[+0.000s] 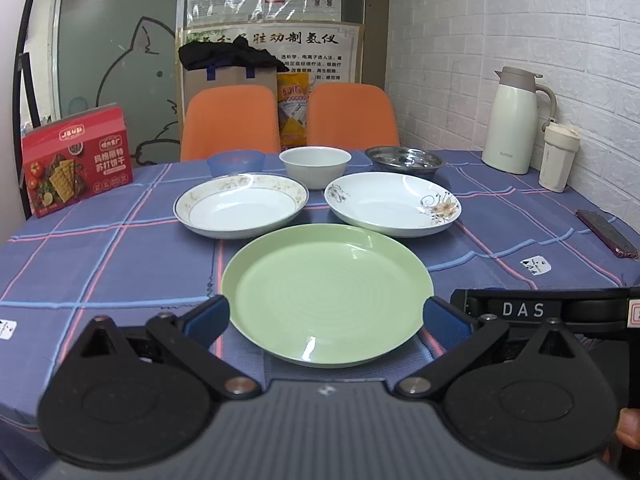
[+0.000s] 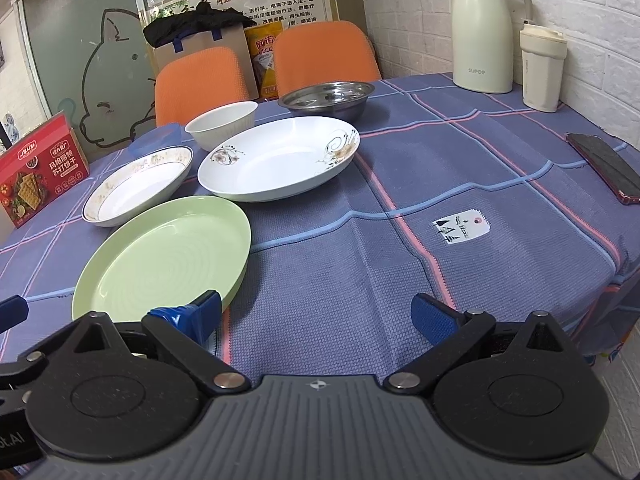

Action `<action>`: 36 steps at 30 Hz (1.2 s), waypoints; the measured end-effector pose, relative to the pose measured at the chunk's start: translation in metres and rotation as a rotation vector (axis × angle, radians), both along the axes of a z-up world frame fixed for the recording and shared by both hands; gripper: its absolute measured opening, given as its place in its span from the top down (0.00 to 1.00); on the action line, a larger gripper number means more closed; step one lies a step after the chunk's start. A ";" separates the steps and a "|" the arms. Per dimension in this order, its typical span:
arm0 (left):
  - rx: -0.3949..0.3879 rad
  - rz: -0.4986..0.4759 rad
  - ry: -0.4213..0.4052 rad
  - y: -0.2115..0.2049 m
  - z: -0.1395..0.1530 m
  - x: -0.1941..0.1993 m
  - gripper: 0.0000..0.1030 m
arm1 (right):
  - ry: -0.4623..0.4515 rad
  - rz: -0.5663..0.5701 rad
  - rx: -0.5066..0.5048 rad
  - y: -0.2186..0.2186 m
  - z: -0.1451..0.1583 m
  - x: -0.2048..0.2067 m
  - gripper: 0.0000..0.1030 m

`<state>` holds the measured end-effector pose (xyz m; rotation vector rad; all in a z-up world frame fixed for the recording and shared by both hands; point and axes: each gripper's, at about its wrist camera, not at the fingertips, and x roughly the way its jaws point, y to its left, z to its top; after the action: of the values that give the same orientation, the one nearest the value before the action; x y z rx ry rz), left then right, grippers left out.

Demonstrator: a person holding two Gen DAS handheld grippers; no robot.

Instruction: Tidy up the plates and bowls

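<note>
Left gripper (image 1: 326, 316) sits low at the table's near edge, tongs spread wide, empty, framing the green plate (image 1: 327, 292). Behind it, left to right: gold-rimmed plate (image 1: 241, 205), then flower-painted plate (image 1: 393, 204). Back row: blue bowl (image 1: 235, 162), white bowl (image 1: 315, 166), steel bowl (image 1: 405, 159). Right gripper (image 2: 316, 316) hovers over bare checked tablecloth (image 2: 400, 240), tongs apart too, holding nothing, beside the green plate's near rim.

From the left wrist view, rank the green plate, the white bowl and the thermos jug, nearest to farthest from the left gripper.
1. Green plate: directly ahead, between the open left gripper's fingertips.
2. White bowl: farther back, centre, behind the two white plates.
3. Thermos jug: farthest, back right by the wall.
</note>
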<state>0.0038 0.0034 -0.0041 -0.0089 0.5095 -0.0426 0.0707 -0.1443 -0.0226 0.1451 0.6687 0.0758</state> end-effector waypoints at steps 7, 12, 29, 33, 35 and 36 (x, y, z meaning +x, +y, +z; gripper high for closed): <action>0.002 -0.003 -0.003 0.000 0.001 0.000 0.00 | 0.005 0.010 0.001 0.004 -0.001 0.000 0.13; 0.000 -0.001 -0.001 0.000 0.002 0.001 0.00 | 0.005 0.012 -0.001 0.004 -0.001 0.000 0.13; -0.002 -0.001 -0.002 0.000 0.001 0.001 0.00 | 0.011 0.015 -0.002 0.007 -0.002 0.001 0.13; -0.001 -0.004 0.002 0.000 0.000 0.002 0.00 | 0.014 0.018 -0.004 0.008 -0.002 0.001 0.13; 0.000 -0.005 0.001 0.000 0.000 0.002 0.00 | 0.015 0.019 -0.005 0.009 -0.003 0.002 0.13; 0.000 -0.005 0.001 0.000 -0.001 0.002 0.00 | 0.016 0.019 -0.005 0.009 -0.003 0.002 0.13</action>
<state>0.0059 0.0037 -0.0046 -0.0079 0.5102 -0.0473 0.0725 -0.1353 -0.0254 0.1351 0.6861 0.0912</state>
